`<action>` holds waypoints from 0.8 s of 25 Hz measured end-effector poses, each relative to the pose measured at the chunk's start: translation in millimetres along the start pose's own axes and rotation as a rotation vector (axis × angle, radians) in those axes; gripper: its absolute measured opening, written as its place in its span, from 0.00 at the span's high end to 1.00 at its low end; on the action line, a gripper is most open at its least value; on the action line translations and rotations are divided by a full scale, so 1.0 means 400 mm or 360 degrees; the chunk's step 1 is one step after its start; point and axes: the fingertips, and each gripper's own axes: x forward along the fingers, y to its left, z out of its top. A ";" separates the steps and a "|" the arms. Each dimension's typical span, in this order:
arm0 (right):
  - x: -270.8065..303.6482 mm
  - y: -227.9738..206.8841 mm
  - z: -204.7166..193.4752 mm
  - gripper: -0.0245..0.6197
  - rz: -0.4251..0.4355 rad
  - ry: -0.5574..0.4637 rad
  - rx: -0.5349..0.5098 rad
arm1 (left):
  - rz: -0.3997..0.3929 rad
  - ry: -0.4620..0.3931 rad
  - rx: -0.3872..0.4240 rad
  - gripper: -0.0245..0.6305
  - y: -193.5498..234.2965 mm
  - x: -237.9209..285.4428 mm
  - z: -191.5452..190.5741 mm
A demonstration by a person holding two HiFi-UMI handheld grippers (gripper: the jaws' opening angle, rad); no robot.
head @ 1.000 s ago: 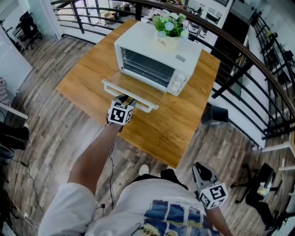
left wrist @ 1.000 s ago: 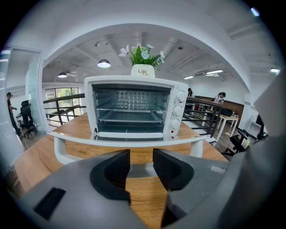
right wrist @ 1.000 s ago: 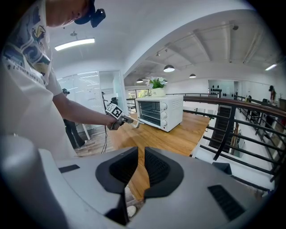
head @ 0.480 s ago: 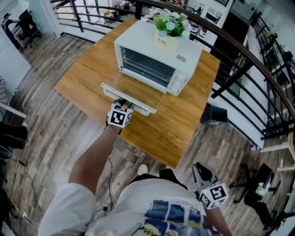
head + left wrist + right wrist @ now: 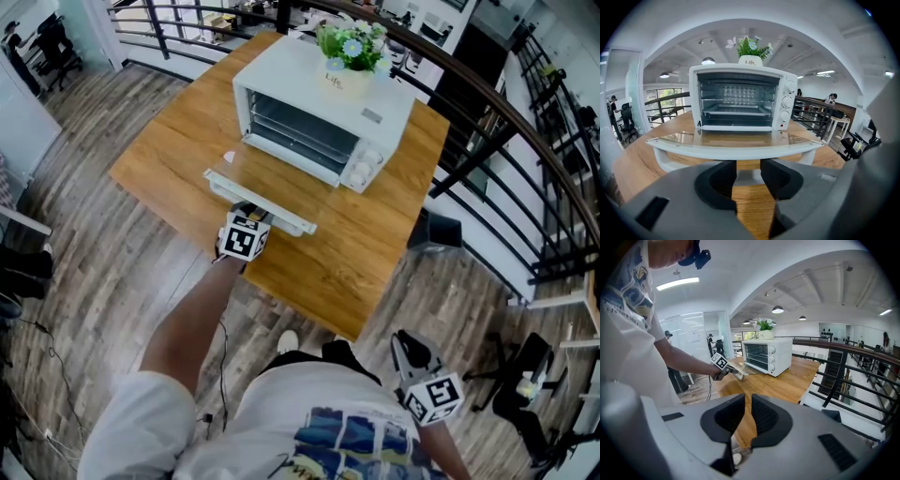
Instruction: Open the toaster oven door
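Toaster oven door handle [image 5: 748, 177] in the narrow gap between jaws of left gripper [image 5: 748, 165] (right gripper [image 5: 745, 400] back by the torso, jaws all but together, empty). Just past it, door [image 5: 733, 139] down flat, level above wooden table [image 5: 347, 253]. Beyond, toaster oven [image 5: 787, 117], racks exposed, flower pot [image 5: 750, 61] on top.

We count 1 white toaster oven [image 5: 323, 103], with 1 glass door [image 5: 272, 178], 1 door handle [image 5: 281, 217] and 3 knobs [image 5: 789, 101] down its front. There is 1 potted plant [image 5: 347, 56] and 1 wooden table [image 5: 187, 131]. We count 2 grippers, 1 left gripper [image 5: 748, 164] and 1 right gripper [image 5: 747, 399], and each has 1 marker cube [image 5: 244, 236], 2 cubes in all.
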 end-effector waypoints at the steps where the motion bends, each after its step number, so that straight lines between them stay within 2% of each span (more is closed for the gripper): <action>1: 0.000 -0.001 -0.002 0.89 -0.0002 0.0008 0.0000 | -0.0001 0.0001 0.0000 0.73 0.000 0.003 -0.004; 20: 0.017 -0.006 -0.006 0.90 0.0002 0.0081 -0.0002 | 0.0014 -0.0115 0.0000 0.73 0.006 0.036 -0.061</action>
